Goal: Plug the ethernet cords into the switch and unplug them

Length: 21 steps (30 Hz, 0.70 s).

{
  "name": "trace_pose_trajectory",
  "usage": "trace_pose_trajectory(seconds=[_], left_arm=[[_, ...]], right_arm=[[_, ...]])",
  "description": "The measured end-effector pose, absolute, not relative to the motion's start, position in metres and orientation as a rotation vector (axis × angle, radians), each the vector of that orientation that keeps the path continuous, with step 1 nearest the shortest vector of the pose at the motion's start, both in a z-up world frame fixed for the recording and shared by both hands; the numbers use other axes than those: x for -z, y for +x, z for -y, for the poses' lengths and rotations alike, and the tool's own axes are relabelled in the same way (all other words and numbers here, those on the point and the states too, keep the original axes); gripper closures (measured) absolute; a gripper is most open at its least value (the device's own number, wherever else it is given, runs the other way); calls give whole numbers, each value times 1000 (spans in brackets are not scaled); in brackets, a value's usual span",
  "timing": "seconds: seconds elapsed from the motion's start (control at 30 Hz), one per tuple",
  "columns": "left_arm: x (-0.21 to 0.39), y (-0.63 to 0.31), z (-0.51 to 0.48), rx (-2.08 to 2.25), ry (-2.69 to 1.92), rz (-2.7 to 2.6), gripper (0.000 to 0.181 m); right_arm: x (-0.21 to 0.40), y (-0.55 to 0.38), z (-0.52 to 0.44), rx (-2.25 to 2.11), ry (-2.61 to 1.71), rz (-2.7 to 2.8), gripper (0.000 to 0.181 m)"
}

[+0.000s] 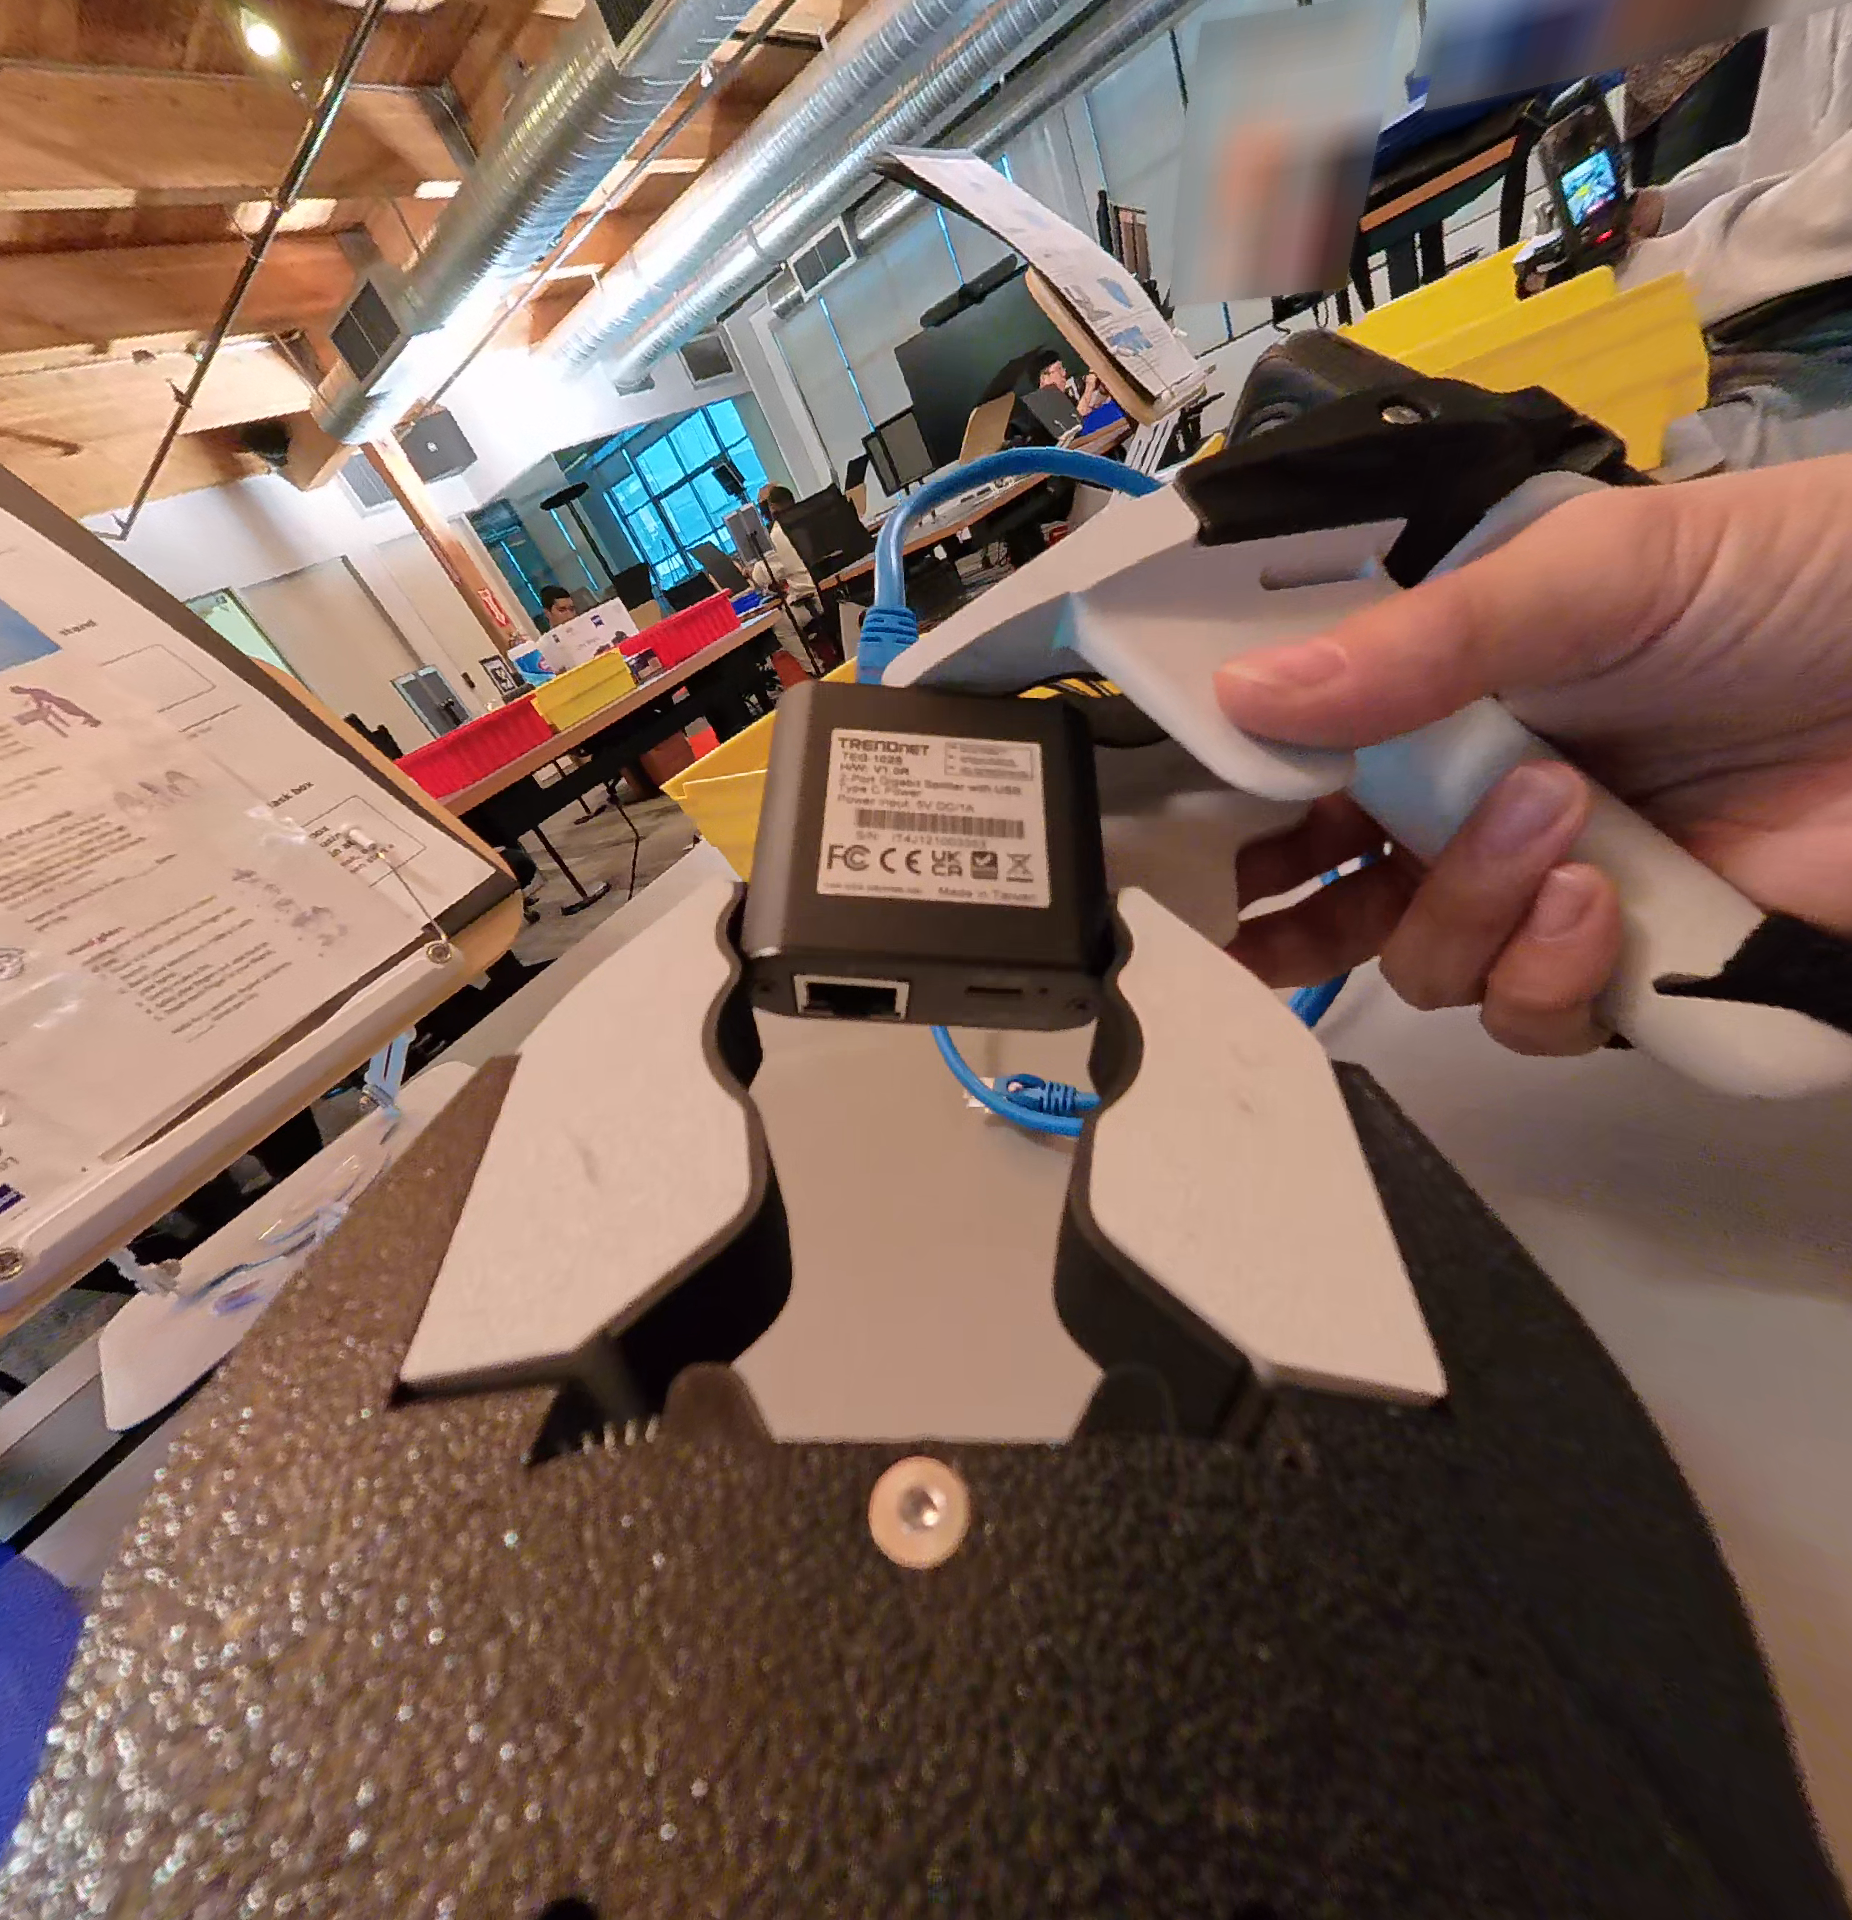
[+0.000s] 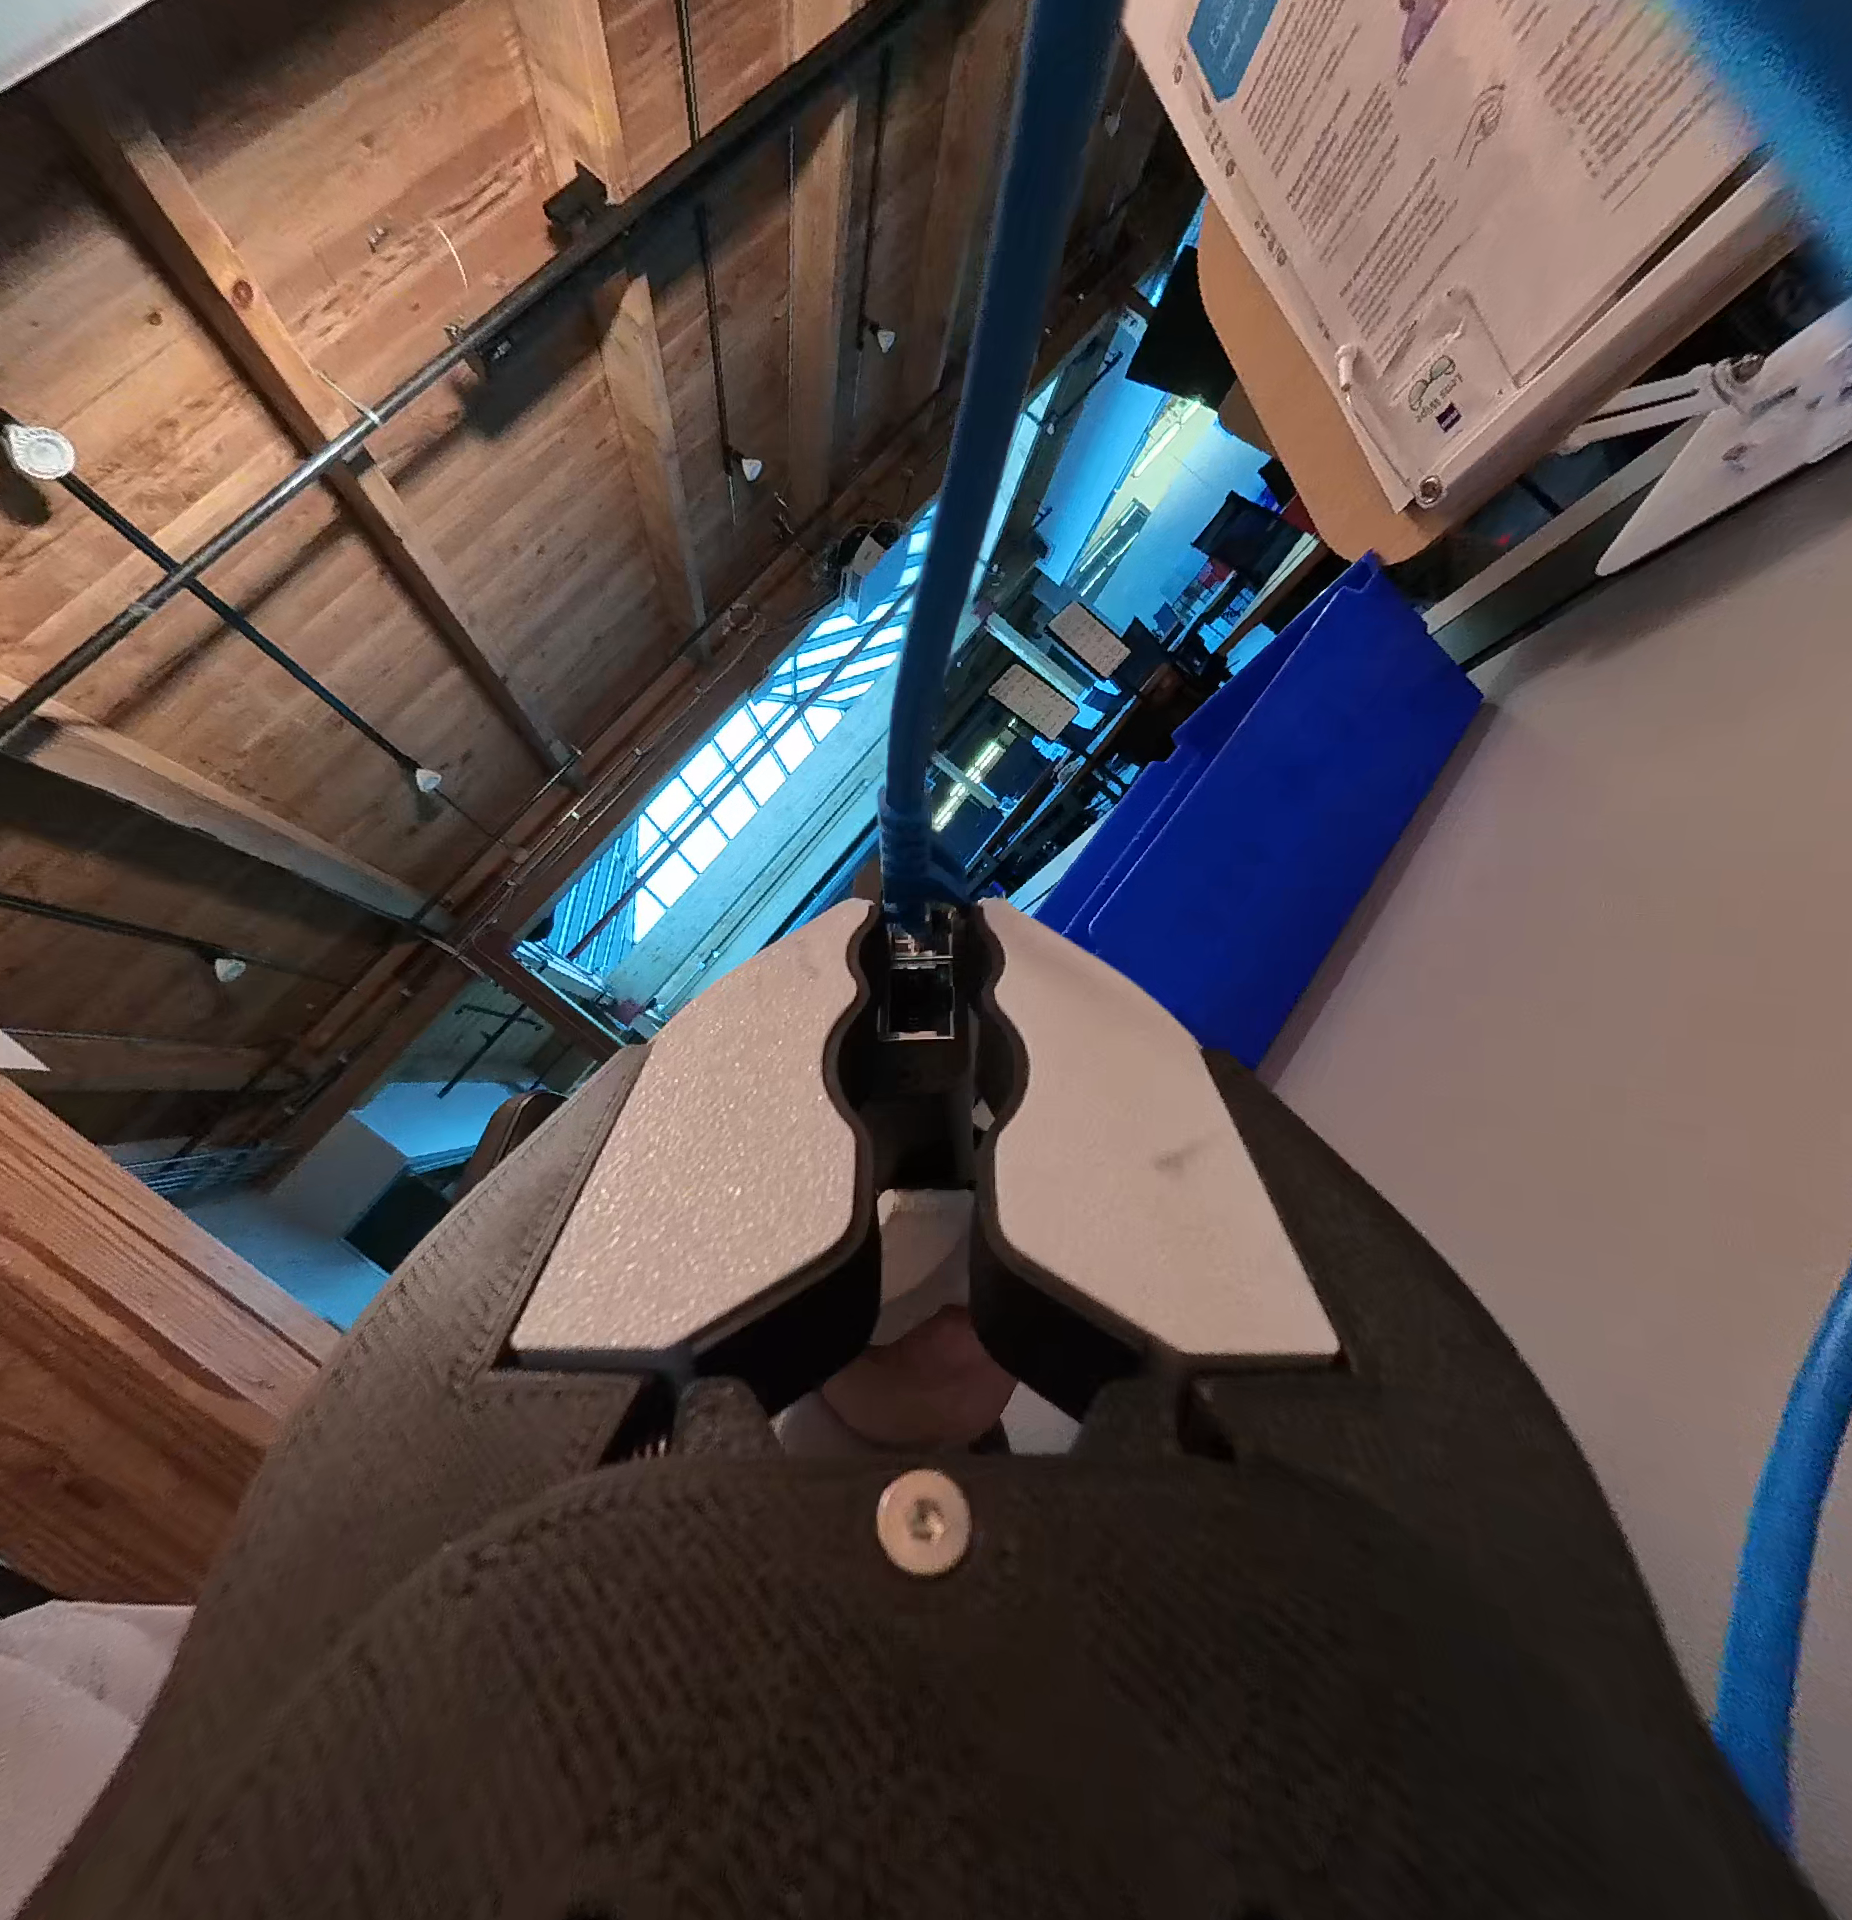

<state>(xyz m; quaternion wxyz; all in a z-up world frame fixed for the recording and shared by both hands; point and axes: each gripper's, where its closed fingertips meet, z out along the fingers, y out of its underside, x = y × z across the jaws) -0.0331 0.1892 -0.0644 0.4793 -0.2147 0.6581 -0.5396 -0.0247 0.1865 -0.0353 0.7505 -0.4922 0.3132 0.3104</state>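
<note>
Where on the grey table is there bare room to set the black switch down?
Bare grey table lies right of the left gripper, below the hand. Under the black switch it's crowded by a loose blue ethernet cord.

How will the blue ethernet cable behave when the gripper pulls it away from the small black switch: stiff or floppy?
The blue ethernet cable arches in a smooth loop above the switch, so it is probably springy, not limp. Its free end curls on the table, so it will likely trail and drag. The right gripper pinches the plug, which looks rigid.
</note>
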Motion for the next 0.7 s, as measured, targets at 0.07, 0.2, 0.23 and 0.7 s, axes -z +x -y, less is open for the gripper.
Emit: trace_pose_trajectory(seconds=[0.07,0.2,0.23,0.7], left_arm=[[65,-33,-189,1323,-529,-1607,120],[64,-33,-188,1335,-532,-1604,120],[64,-33,-188,1338,-531,-1604,120],[68,-30,-185,1310,-537,-1590,120]], right_arm=[[35,-24,-186,-672,-1074,-685,167],[34,-24,-186,-639,-1047,-676,167],[34,-24,-186,-643,-1039,-672,167],[37,-23,-184,-562,-1088,-595,167]])
